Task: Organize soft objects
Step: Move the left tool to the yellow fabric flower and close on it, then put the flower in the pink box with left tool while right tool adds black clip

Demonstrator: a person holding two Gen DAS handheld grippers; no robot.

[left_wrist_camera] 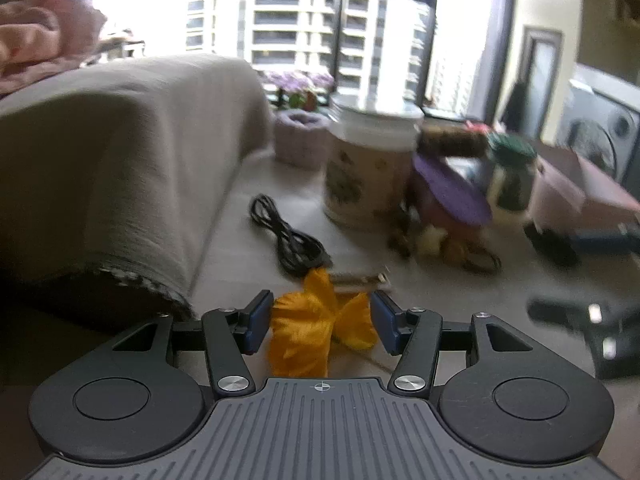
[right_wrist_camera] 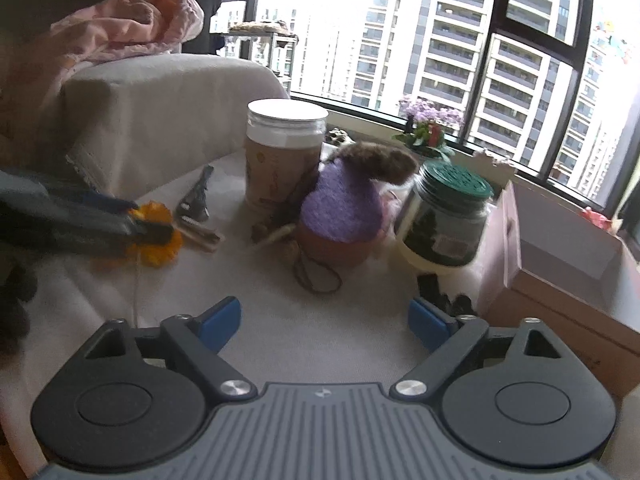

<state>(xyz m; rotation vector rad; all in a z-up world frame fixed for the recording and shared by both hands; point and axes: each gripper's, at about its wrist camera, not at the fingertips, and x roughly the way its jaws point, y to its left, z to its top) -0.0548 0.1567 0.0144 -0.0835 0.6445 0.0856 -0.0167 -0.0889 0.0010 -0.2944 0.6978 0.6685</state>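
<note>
Left wrist view: the left tool (left_wrist_camera: 322, 322) has its blue pads against both sides of a yellow fabric flower (left_wrist_camera: 316, 328), clamped on it just above the pale cloth-covered counter (left_wrist_camera: 240, 216). Beyond lie a coiled black cable (left_wrist_camera: 288, 236), a tall white-lidded jar (left_wrist_camera: 368, 164), contents unclear, and a green-lidded jar (left_wrist_camera: 512, 176), blurred.

Right wrist view: the right tool (right_wrist_camera: 324, 324) stands apart, nothing between its pads. A fuzzy purple-and-brown plush (right_wrist_camera: 344, 208) sits between the two jars. An open cardboard box (right_wrist_camera: 560, 264) stands at right. Pink crumpled cloth (right_wrist_camera: 120, 36) lies on a grey cushion (right_wrist_camera: 160, 120); windows show tower blocks.
</note>
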